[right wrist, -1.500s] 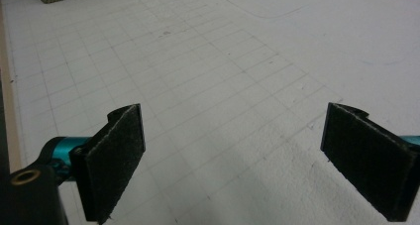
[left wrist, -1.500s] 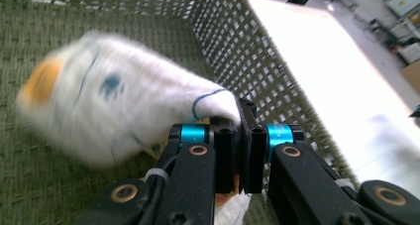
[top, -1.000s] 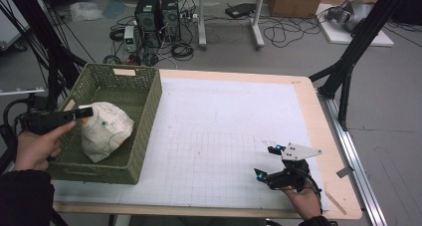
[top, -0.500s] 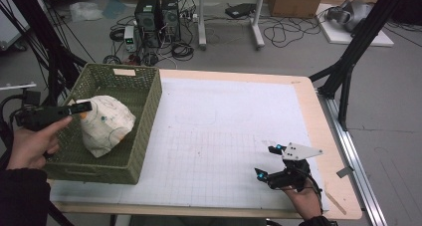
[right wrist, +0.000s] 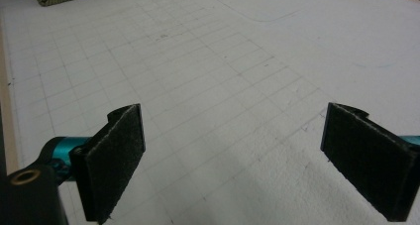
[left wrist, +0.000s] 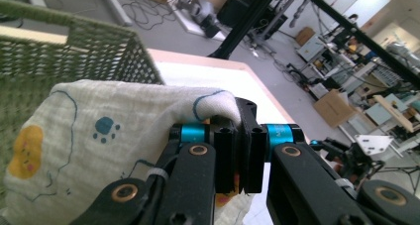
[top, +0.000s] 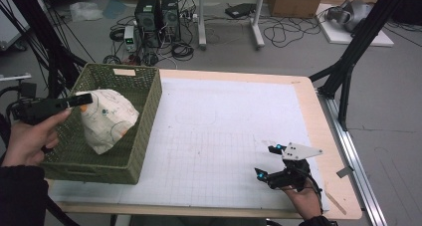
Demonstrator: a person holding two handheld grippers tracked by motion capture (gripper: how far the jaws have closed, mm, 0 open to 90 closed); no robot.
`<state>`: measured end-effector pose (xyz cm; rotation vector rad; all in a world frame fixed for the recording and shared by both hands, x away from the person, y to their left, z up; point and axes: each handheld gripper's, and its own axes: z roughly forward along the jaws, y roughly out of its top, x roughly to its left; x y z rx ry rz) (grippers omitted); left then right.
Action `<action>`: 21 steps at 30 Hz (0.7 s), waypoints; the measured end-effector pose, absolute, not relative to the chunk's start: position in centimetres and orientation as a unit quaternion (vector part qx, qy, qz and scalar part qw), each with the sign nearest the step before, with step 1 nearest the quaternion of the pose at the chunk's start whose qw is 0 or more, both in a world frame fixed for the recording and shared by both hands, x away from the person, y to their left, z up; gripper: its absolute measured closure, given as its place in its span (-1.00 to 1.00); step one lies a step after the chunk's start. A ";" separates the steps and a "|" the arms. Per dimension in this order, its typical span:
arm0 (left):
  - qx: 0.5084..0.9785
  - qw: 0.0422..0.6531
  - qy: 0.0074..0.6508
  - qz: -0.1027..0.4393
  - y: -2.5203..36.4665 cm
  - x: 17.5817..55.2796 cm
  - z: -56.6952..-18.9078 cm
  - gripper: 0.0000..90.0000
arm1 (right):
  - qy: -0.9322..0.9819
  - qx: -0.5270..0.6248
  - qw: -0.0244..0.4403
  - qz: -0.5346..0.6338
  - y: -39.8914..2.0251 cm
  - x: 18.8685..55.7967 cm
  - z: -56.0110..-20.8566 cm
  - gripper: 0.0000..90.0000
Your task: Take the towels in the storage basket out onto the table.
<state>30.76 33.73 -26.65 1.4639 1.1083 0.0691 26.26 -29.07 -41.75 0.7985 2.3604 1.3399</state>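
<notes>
Cloth (top: 104,119): white, printed with blue outlines, a blue paw mark and orange patches; bunched, at left of the high view, inside the basket (top: 144,131), its upper corner raised toward the basket's left rim, its lower part resting on the basket floor. In the left gripper view the cloth (left wrist: 114,136) takes up the lower left, with basket mesh (left wrist: 74,51) behind it at upper left. Left gripper (top: 85,99): at far left of the high view, held in a hand (top: 32,141) above the basket's left rim, pointing right; jaws pressed together, pinching a fold of the cloth's corner, as the left gripper view (left wrist: 241,150) shows at centre. Basket: green woven, rectangular, at the left end of the table (top: 318,111), standing partly on the mat (top: 219,136). Mat: white, gridded, covering most of the tabletop. Right gripper (top: 267,161): at lower right of the high view, held low over the mat's near right part, pointing left; jaws spread wide, nothing between them, with bare mat (right wrist: 223,86) between the pads in the right gripper view (right wrist: 233,160). The two grippers lie well apart, the cloth nowhere near the right one
</notes>
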 end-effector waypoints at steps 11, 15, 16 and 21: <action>0.647 0.622 0.440 0.021 30.8 30.9 -24.0 0.92 | 0.824 0.278 0.157 0.468 -29.0 26.3 -41.7 -0.80; 0.656 0.622 0.428 0.015 29.5 31.2 -23.5 0.92 | 0.824 0.277 0.158 0.469 -29.0 26.3 -41.7 -0.80; 0.657 0.622 0.426 0.013 29.2 31.3 -23.4 0.92 | 0.823 0.278 0.158 0.469 -29.0 26.3 -41.7 -0.80; 0.668 0.620 0.413 0.005 27.4 31.6 -23.2 0.92 | 0.824 0.278 0.155 0.468 -29.0 26.2 -41.7 -0.80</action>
